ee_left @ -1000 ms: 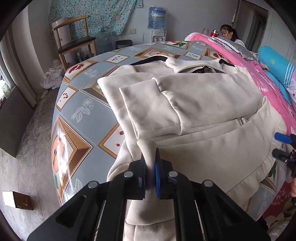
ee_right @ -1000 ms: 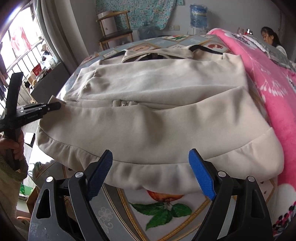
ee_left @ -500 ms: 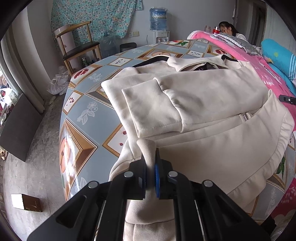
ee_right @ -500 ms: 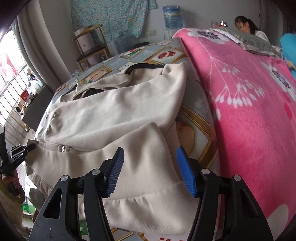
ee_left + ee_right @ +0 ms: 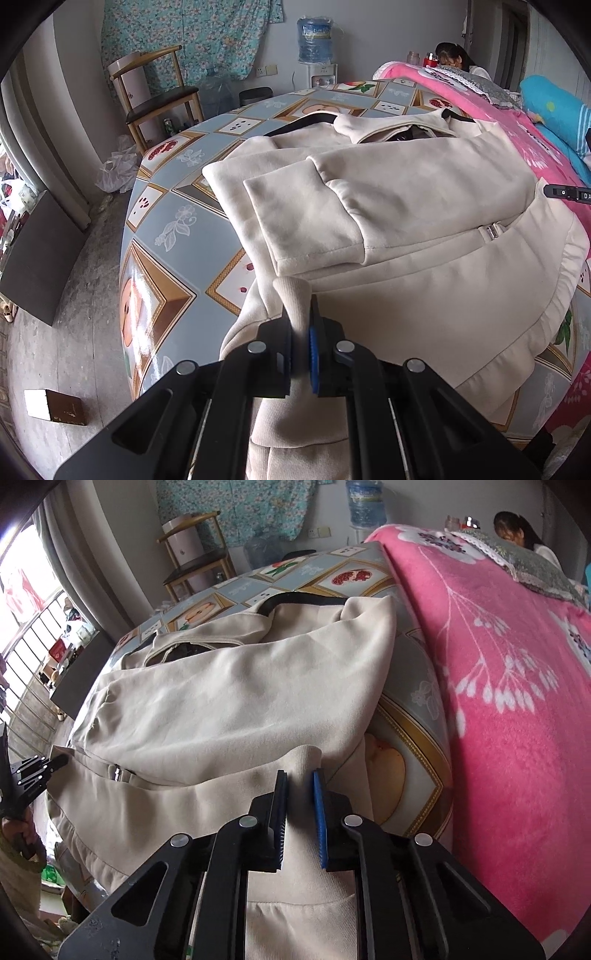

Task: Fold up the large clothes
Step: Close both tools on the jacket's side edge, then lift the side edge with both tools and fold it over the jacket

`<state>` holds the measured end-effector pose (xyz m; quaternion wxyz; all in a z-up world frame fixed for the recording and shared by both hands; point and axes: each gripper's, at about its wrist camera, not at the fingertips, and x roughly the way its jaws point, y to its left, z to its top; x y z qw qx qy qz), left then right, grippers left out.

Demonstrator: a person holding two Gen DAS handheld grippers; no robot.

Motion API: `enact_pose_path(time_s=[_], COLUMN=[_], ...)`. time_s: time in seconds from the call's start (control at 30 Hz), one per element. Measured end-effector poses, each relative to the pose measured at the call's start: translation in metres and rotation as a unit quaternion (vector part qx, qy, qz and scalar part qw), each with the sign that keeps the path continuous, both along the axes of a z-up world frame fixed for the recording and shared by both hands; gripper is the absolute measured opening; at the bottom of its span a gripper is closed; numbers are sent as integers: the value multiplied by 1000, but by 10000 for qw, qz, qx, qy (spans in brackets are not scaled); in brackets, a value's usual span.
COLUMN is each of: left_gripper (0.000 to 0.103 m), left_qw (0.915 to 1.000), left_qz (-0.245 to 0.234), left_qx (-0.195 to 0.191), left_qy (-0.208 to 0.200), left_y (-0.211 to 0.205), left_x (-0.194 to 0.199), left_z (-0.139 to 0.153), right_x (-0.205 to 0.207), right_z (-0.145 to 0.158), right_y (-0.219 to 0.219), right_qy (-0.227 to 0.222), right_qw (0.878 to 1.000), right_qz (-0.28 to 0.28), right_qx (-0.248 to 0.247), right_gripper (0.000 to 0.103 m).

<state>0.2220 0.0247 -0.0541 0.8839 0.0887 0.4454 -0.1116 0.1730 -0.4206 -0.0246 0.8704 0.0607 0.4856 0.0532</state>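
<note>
Left gripper (image 5: 300, 345): pitched steeply downward, jaws clamped on a pinched fold of cloth. Right gripper (image 5: 300, 805): pitched steeply downward, jaws closing, cloth bunched between the pads.

A round table (image 5: 177, 206) covered with a glossy blue-grey cloth, printed with fruit pictures in golden frames and pale flowers. Spread directly on top, a large cream jacket (image 5: 406, 229), collar toward the far edge, one sleeve folded across the body, the ruffled hem hanging over the near rim. Along the right side, a pink blanket (image 5: 517, 709) with white flowers, lying just beside the jacket and draped down over the edge
</note>
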Motion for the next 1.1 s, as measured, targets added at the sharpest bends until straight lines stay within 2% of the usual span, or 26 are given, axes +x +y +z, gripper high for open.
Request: enact_pose_path(time_s=[0.2,0.3,0.37,0.47,0.57,0.7,0.83,0.97,1.1], left_gripper=[7,7,6,6,6,6,6,6,6], left_qw=[9999,9995,9988,9945,9899,9860,9801,9826,9871], left_qz=[-55,-9,25,163,202,130,5,-134,-66], left_qx=[-22,-165,-354,-975,-1313,-1428,-1621,-1262,-1071], left_qy=[-123,-266,-328,-334,-497,-851,-1147,-1353,-1191], left_y=[2,6,11,27,37,38,42,37,36], left_x=[-4,-11,-18,-30,-41,-41,-21,23,94], left_z=[5,13,23,45,68,98,126,140,136], right_x=[-3,-8,-19,-41,-65,-67,-45,-7,53], right_z=[2,10,22,48,79,112,131,145,143], right_y=[7,12,19,25,25,19,19,15,6], right_qy=[-82,-252,-442,-803,-1218,-1665,-1935,-2127,-2036], right_qw=[9994,9988,9975,9948,9900,9832,9775,9734,9748], right_qz=[52,19,-20,-172,-393,-513,-447,-359,-301], right_qx=[-333,-423,-558,-605,-595,-544,-705,-777,-856], right_gripper=[7,5,4,4,4,4,4,4,4])
